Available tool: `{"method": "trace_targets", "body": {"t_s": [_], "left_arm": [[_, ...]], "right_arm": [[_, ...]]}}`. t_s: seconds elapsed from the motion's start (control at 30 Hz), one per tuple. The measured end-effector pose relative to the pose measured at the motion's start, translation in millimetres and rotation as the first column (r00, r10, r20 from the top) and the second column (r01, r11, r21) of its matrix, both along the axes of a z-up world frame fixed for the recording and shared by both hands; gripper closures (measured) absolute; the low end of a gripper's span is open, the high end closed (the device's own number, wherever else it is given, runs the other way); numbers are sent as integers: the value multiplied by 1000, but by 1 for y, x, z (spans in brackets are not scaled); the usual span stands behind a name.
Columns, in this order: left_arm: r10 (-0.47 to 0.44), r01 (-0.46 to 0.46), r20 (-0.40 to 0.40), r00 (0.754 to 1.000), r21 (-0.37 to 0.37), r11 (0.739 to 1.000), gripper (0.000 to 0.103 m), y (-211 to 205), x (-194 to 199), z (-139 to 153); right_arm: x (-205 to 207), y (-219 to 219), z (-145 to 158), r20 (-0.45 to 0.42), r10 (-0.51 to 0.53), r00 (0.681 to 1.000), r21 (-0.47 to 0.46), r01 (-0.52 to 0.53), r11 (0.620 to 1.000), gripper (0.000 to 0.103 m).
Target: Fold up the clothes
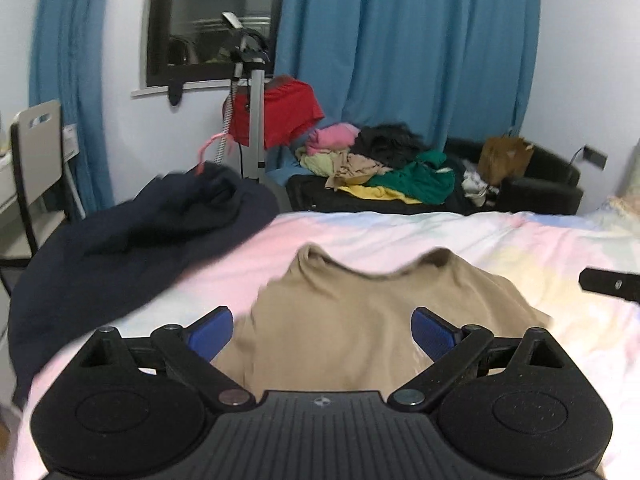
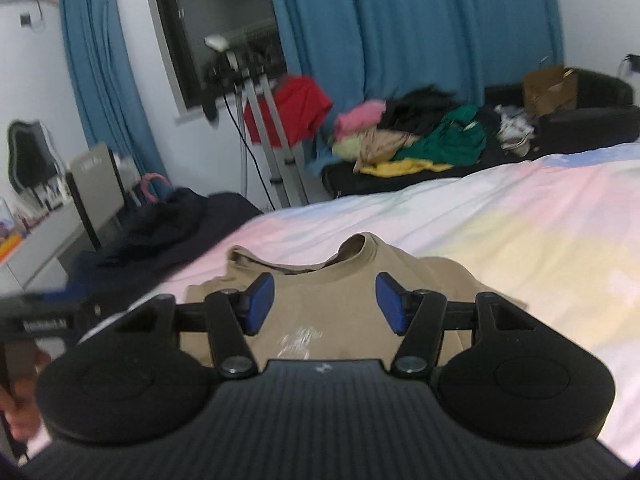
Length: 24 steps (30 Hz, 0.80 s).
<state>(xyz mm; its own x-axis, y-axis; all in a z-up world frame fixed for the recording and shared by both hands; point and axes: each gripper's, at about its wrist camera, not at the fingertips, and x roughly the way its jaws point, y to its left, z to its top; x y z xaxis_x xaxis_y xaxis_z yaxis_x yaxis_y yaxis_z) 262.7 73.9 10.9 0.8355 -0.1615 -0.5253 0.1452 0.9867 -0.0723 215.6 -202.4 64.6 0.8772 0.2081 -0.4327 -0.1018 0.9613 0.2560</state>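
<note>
Left gripper (image 1: 322, 332) wide apart, holding nothing; right gripper (image 2: 325, 304) the same, both hovering over the tan T-shirt (image 2: 320, 312). Shirt lies on the pastel bedsheet (image 2: 520, 240), collar away from the person, sides apparently tucked in. Judged light, limp knit that sags and creases easily. Best pinched at a hem corner or shoulder seam, through all layers, both sides together.

the left gripper (image 1: 322, 330), blue pads spread wide, hovers above the tan cotton t-shirt (image 1: 360, 320). the shirt lies on the pastel bedsheet (image 1: 460, 236). a dark navy garment (image 1: 132, 236) lies beside the shirt's left edge.
</note>
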Motion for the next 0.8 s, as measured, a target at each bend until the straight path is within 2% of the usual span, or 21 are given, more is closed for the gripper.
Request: {"method": "trace_targets", "body": {"t_s": [0.13, 0.23, 0.3, 0.37, 0.43, 0.53, 0.6, 0.63, 0.7, 0.8], "left_arm": [[29, -28, 13, 999, -83, 996, 6, 16, -76, -14], [80, -84, -32, 996, -154, 985, 6, 31, -104, -34], [128, -148, -99, 987, -222, 964, 9, 46, -102, -41], [174, -220, -174, 969, -295, 930, 9, 63, -96, -47], [213, -294, -247, 945, -361, 885, 14, 80, -88, -52], [264, -392, -318, 911, -466, 793, 20, 105, -70, -60], [307, -441, -326, 894, -521, 731, 24, 119, -54, -68], [329, -462, -330, 885, -532, 709, 30, 123, -44, -74], [362, -497, -342, 867, -538, 681, 37, 128, -22, -88], [405, -532, -346, 847, -520, 669, 47, 129, 13, -113]], "right_arm": [[-72, -1, 3, 65, -11, 998, -1, 11, 1000, 45], [-114, -7, -3, 107, -12, 994, 16, 10, 1000, 45], [-131, -14, -12, 122, -17, 992, 35, 13, 999, 44], [-137, -21, -22, 129, -26, 991, 48, 20, 999, 44], [-136, -27, -32, 131, -37, 991, 64, 29, 998, 44], [-126, -37, -49, 94, -58, 994, 119, 47, 992, 44], [-118, -42, -62, 76, -64, 995, 141, 53, 989, 44], [-113, -44, -69, 66, -67, 996, 149, 56, 987, 44], [-101, -46, -81, 42, -70, 997, 163, 62, 985, 42], [-83, -47, -99, 4, -73, 997, 183, 72, 981, 42]]}}
